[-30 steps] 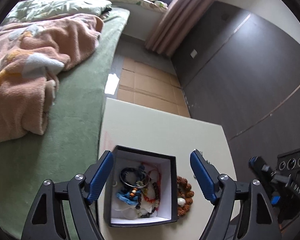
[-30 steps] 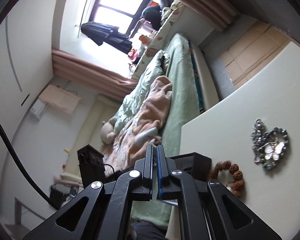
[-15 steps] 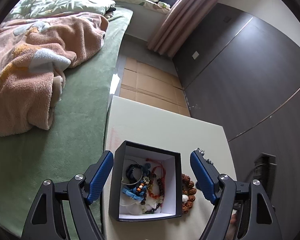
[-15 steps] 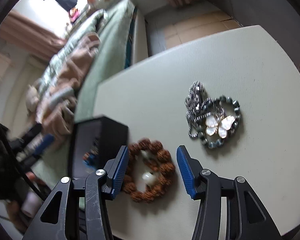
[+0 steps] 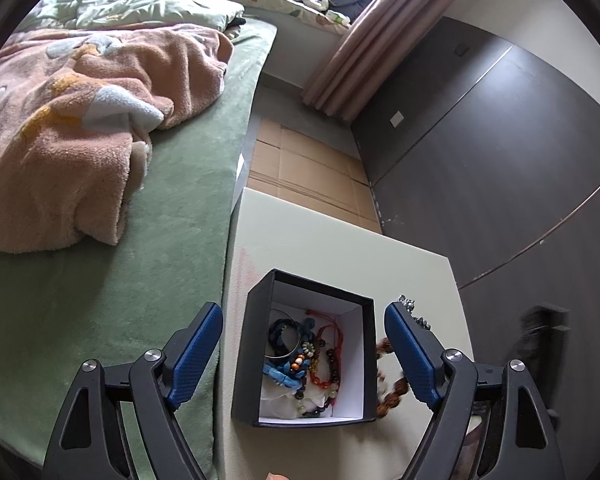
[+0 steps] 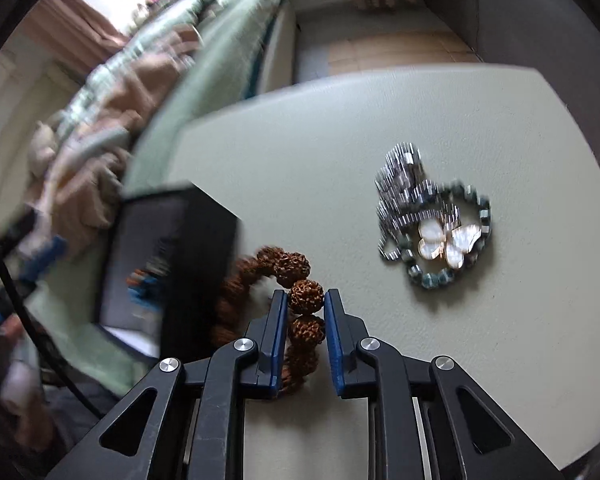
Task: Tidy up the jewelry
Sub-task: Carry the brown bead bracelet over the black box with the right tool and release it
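Observation:
A black box (image 5: 252,344) with a white inside stands on the pale table (image 5: 320,248) and holds several bead bracelets and cords. My left gripper (image 5: 303,344) is open, its blue fingers either side of the box. A brown seed-bead bracelet (image 6: 296,268) lies right of the box (image 6: 172,264). My right gripper (image 6: 306,302) is closed on one of its beads, with the bracelet still on the table. The bracelet also shows in the left wrist view (image 5: 394,394). A silver chain with a butterfly pendant (image 6: 440,236) lies further right.
A bed with a green cover (image 5: 120,280) and a pink blanket (image 5: 80,120) runs along the table's left edge. Cardboard (image 5: 308,176) covers the floor beyond the table. A dark wall (image 5: 500,160) is on the right.
My right gripper swung down to the table, opened over the brown bracelet, then closed on one of its beads. The left gripper stayed open over the box.

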Tool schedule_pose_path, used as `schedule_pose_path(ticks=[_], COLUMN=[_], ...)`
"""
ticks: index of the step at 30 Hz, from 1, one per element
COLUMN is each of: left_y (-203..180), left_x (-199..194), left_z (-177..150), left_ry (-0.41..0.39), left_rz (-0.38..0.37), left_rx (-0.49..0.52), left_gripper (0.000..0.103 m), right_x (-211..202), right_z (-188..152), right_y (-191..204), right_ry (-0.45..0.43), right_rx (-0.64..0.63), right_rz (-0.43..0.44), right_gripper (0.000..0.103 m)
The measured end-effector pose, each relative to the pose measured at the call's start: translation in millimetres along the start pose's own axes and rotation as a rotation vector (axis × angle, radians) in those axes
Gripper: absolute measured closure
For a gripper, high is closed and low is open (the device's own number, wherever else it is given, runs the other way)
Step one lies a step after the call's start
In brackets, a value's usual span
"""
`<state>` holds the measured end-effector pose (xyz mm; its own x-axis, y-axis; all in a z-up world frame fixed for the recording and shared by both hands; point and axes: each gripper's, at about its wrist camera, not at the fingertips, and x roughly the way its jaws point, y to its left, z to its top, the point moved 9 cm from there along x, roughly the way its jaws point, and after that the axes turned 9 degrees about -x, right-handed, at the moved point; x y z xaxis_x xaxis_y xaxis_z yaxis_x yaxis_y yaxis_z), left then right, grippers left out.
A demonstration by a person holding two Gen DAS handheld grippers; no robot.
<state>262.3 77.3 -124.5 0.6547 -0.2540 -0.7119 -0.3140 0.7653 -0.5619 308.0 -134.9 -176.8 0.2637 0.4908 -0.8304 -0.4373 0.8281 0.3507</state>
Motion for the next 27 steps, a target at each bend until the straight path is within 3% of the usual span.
schedule_pose_path(ticks=[7, 13, 19, 27], left_y=[3.6, 5.4, 16.0, 27.3], left_x=[-6.0, -13.2, -22.6, -22.0], left_z=[-1.0, 3.4, 12.7, 17.3], left_ry=[-0.013, -0.038, -0.073, -0.07], left_rz=[-0.01, -0.027, -0.037, -0.045], left_rx=[-0.012, -0.034, -0.085, -0.129], left_gripper=[0.019, 0.019, 0.019, 0.019], right_x=[-68.0, -99.6, -87.4, -38.6], right_z=[21.2, 35.4, 36.9, 33.6], right_y=[28.9, 66.6, 113.5, 125.3], right_ry=[-0.198, -0.299, -0.29, -0.179], right_rx=[-0.015, -0.031, -0.066, -0.015], right_rz=[0.086, 0.198, 0.287, 0.37], right_gripper=[0.083, 0.083, 0.083, 0.083])
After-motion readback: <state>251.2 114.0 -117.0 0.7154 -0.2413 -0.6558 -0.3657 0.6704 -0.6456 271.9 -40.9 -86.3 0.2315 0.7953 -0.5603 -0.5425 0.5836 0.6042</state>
